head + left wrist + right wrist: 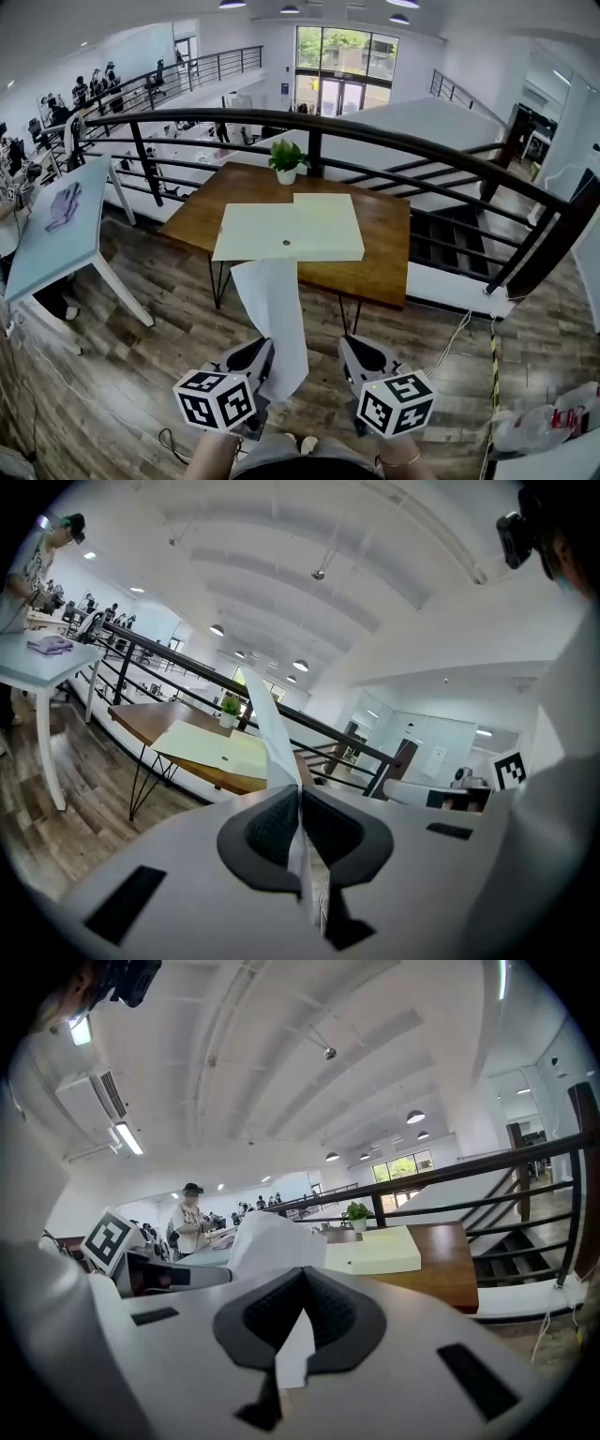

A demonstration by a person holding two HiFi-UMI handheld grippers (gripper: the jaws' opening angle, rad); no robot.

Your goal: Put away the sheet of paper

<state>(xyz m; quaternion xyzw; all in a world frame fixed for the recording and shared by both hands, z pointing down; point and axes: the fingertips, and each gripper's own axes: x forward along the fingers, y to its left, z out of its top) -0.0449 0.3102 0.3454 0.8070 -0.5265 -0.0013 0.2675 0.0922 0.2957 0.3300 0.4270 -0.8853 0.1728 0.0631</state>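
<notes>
Holding the floppy white sheet of paper (272, 319) out front, the person stands back from the brown wooden table (394, 253), and nothing is stowed yet. The sheet is in the air, pinched at its near end, its far end sagging toward the table's front edge. On the tabletop lies a flat pale-yellow folder (291, 230) with a small dark dot near its middle, and that looks like the likely home for the paper. A small green potted plant (287, 159) sits at the table's back edge, well clear. So the pick-up is done. The walk in, the opening of the folder and the slipping in of the sheet all look to be left.

The left gripper (255, 361) has its jaws clamped right down on the sheet, which in the left gripper view runs edge-on between the dark pads (277, 822) and stands up beyond them. The right gripper (361, 358) sits just beside it, jaw tips drawn together. The head view shows floor between it and the sheet, so it seems to grip nothing, though a pale sliver behind the tips cannot be identified. Both grippers are held low before the body, side by side, pointing forward at the table and tipped a little downward.
</notes>
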